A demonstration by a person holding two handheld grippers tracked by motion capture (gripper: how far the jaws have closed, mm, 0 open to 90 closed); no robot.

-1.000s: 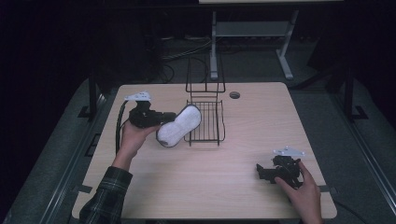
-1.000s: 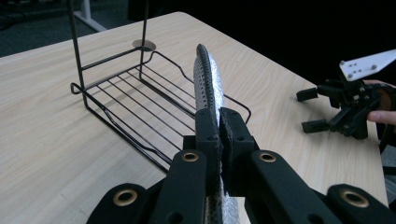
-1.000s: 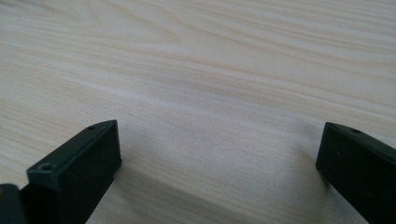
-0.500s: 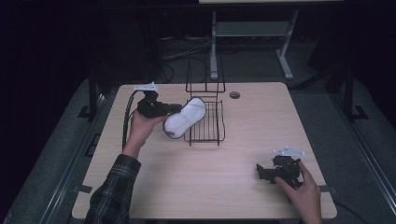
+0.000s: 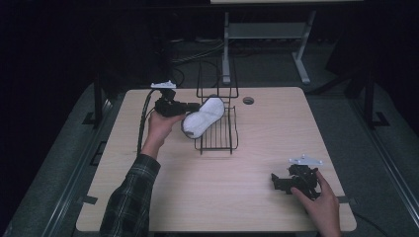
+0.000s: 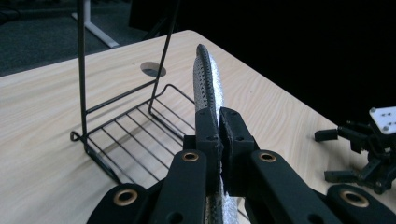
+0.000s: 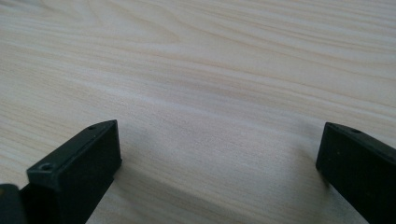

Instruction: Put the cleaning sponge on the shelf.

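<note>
Left gripper (image 5: pixel 193 105) clamps a sock (image 5: pixel 202 117) over the wire rack (image 5: pixel 217 136); right gripper (image 5: pixel 277 183), jaws apart, rests on the table (image 5: pixel 207 192).

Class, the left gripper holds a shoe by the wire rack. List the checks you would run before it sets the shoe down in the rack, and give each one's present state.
1. Left gripper clamped on the shoe: ok, jaws pinch its edge.
2. Shoe over the rack: ok, though only its toe end is over the wires; the heel overhangs the left edge.
3. Rack floor free of other things: ok.
4. Rack standing flat on the table: ok.
5. Right gripper out of the way: ok, it sits open, low at the table's near right.
6. Shoe clear of the rack's upright back frame: cannot tell.
</note>
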